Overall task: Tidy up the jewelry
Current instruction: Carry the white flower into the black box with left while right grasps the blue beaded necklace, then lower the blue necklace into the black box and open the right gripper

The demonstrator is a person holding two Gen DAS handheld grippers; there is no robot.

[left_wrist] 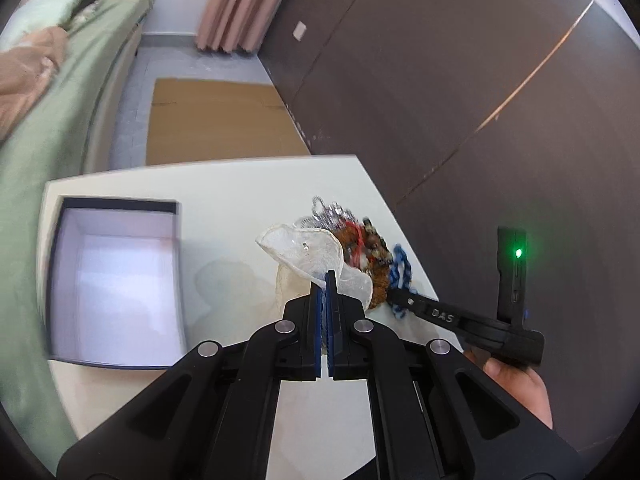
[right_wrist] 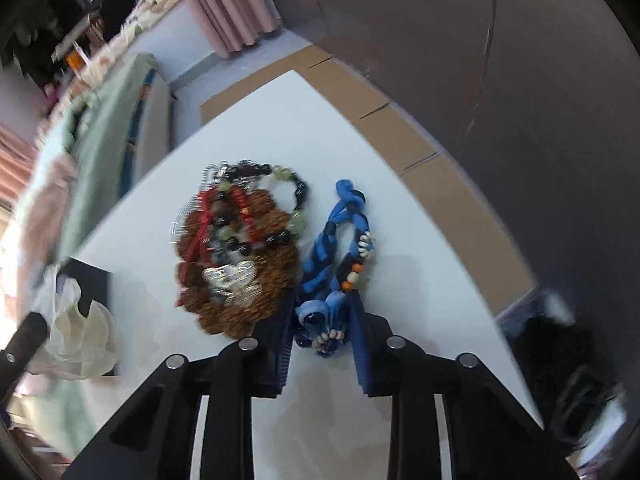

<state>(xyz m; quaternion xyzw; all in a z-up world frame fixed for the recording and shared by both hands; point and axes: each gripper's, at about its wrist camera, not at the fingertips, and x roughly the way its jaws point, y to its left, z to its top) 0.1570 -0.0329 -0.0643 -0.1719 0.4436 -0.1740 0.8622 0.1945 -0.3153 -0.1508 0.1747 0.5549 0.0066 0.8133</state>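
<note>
Left gripper clamped on sheer pouch, above table; right gripper jaws apart around blue braided cord (may snag neighbouring bead pile).

A sheer white pouch hangs pinched above the desk; beside it a brown bead heap (red cords tangled in) and a blue braided cord near the right edge; the open box sits left.

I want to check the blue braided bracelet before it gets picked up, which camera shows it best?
The right wrist view: the blue braided bracelet lies whole and near, its beaded end between the open right gripper's fingers. In the left wrist view it is small, blurred, partly behind the right gripper.
</note>
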